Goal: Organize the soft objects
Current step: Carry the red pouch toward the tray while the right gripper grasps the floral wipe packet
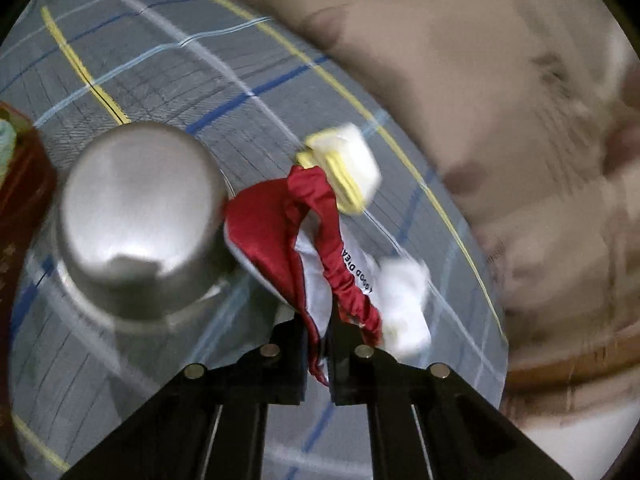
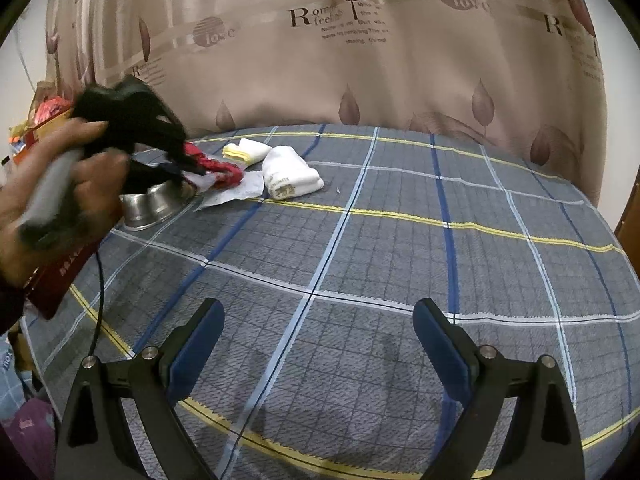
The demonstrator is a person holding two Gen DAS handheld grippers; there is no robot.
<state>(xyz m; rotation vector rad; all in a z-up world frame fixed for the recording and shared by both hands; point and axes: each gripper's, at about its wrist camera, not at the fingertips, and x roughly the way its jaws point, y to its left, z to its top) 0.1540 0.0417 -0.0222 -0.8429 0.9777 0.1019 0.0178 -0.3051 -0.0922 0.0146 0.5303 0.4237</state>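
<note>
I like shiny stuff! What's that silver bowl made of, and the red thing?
The bowl looks like polished metal, probably steel: it gleams and mirrors light. The red thing pinched in the left gripper looks like thin, slightly glossy cloth: it folds, bunches and hangs limp.

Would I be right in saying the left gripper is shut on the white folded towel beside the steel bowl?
Not quite: the left gripper is shut on the red and white cloth, as the left wrist view shows. The white folded towel lies untouched beyond the steel bowl.
</note>
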